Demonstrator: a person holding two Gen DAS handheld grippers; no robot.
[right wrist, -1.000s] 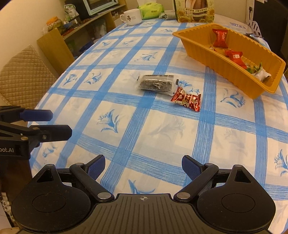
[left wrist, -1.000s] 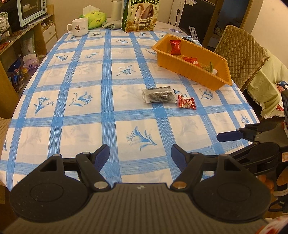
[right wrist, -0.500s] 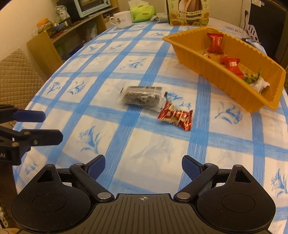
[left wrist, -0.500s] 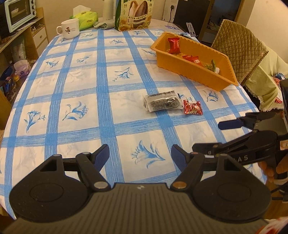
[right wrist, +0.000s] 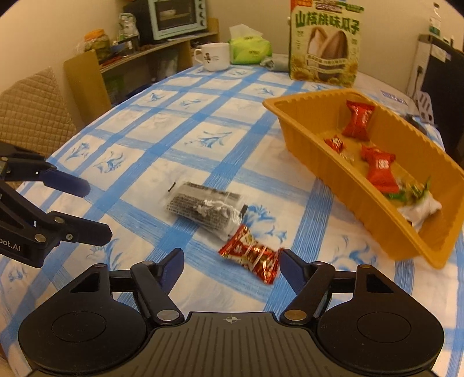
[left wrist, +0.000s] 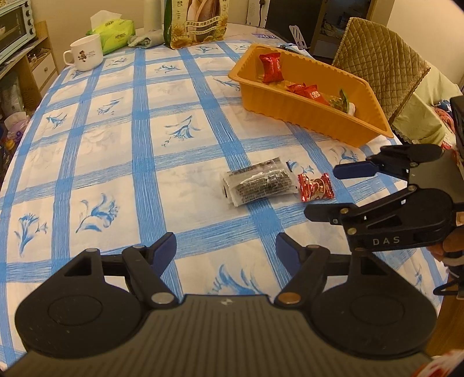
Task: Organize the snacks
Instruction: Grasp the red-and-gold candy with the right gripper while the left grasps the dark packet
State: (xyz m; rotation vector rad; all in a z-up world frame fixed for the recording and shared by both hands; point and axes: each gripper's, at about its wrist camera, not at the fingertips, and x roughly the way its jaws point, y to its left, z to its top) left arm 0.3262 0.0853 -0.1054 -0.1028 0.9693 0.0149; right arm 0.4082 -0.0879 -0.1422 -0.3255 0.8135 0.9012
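Note:
A red candy (right wrist: 249, 255) lies on the blue-checked tablecloth, just in front of a dark snack packet (right wrist: 206, 207). My right gripper (right wrist: 232, 258) is low over the candy. Its jaws are closing, with the candy between the fingertips and close to the right-hand finger (right wrist: 290, 266); the pads do not press on it. The left wrist view shows the same candy (left wrist: 315, 187), packet (left wrist: 259, 181) and right gripper (left wrist: 322, 191). My left gripper (left wrist: 226, 248) is open and empty, short of the packet. The orange tray (right wrist: 333, 171) at the right holds several wrapped snacks.
At the table's far end stand a white mug (left wrist: 85, 53), a green tissue pack (left wrist: 114, 29) and a tall sunflower-seed bag (right wrist: 323, 43). A quilted chair (left wrist: 377, 55) stands behind the tray (left wrist: 304, 114). A shelf with a toaster oven (right wrist: 174, 16) is at the far left.
Both grippers have moved forward over the table toward the loose snacks. The right gripper's fingers have come closer together and now flank the red candy. The left gripper's opening is unchanged.

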